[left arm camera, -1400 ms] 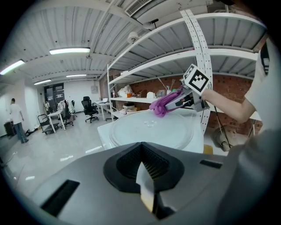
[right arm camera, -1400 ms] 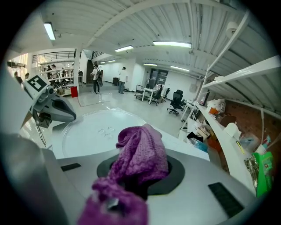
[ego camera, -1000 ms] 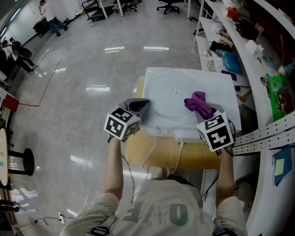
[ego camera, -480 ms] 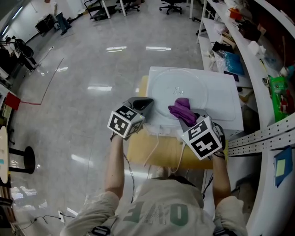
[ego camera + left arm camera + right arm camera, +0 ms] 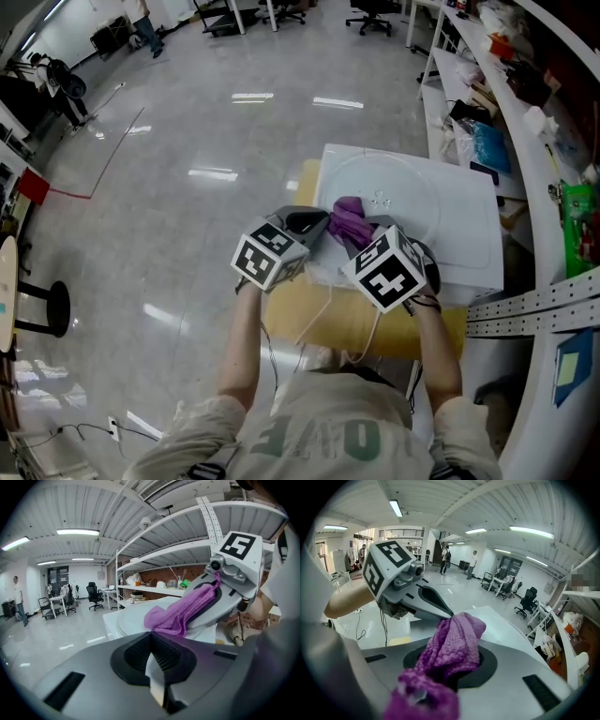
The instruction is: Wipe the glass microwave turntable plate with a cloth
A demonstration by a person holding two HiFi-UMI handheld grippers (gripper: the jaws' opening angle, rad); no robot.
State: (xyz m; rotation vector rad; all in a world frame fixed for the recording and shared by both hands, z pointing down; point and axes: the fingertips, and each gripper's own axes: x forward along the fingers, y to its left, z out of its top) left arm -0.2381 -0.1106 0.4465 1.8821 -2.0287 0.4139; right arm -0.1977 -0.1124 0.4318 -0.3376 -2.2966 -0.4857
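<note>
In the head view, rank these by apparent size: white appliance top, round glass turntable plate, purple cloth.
1. white appliance top
2. round glass turntable plate, which lies within that top
3. purple cloth, clearly smallest

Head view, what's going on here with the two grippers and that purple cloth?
A person holds a gripper in each hand over a glass plate lying on a white top. The right gripper is shut on the cloth, which lies at the plate's near left rim. The left gripper, jaws together, sits right beside the cloth at that rim. Wiping looks to be under way.
</note>
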